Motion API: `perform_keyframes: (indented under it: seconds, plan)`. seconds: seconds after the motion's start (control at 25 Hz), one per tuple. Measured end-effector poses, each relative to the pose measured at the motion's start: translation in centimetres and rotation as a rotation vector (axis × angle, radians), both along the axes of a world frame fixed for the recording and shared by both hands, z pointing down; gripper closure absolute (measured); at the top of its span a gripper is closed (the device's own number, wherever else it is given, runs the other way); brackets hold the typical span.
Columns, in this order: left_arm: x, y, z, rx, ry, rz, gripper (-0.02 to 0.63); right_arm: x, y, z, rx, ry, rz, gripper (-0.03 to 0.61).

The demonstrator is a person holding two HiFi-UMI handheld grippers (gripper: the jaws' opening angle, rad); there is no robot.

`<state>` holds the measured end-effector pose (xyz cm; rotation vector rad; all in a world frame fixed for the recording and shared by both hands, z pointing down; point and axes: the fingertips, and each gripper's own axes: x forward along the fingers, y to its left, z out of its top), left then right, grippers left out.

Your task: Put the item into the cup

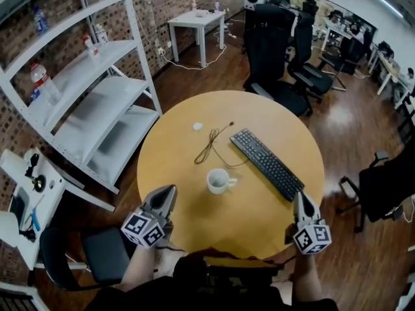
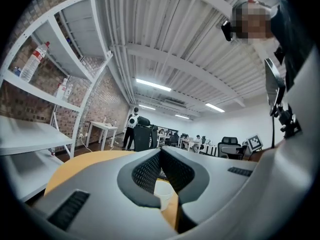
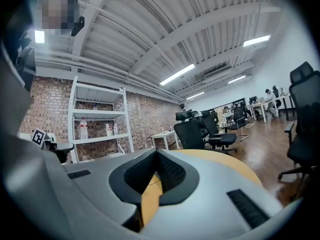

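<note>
A white cup (image 1: 219, 181) with its handle to the right stands near the middle of the round wooden table (image 1: 175, 167). A small white round item (image 1: 198, 126) lies farther back, apart from the cup. My left gripper (image 1: 170, 190) hovers at the near left edge of the table, pointing toward the cup, its jaws shut with nothing between them. In the left gripper view the tips (image 2: 160, 150) meet and the cup (image 2: 162, 194) shows just below them. My right gripper (image 1: 299, 196) sits at the near right edge, jaws shut and empty (image 3: 156, 151).
A black keyboard (image 1: 267, 162) lies diagonally right of the cup, and a loose black cable (image 1: 211, 144) lies behind it. A white shelf unit (image 1: 84, 89) stands to the left, and black office chairs (image 1: 275, 50) stand beyond the table. Another chair (image 1: 382, 186) is at the right.
</note>
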<state>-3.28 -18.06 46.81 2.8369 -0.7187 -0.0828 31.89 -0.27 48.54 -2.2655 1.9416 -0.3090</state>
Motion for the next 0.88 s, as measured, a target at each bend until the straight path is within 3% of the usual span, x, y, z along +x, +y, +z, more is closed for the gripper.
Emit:
perform_keyframes:
  seconds: [0.24, 0.6, 0.88]
  plan:
    - [-1.4, -1.1, -0.2, -0.024, 0.0, -0.04, 0.62, 0.1, -1.1, 1.4, -0.074, -0.022, -0.022, 0.571]
    - [-2.9, -1.6, 0.0, -0.018, -0.004, -0.086, 0.621, -0.2, -3.5, -0.9, 0.003, -0.02, -0.059, 0.571]
    - [-2.9, -2.1, 0.6, -0.028, 0.002, -0.095, 0.621, -0.3, -3.4, -0.3, -0.016, -0.059, -0.032, 0.571]
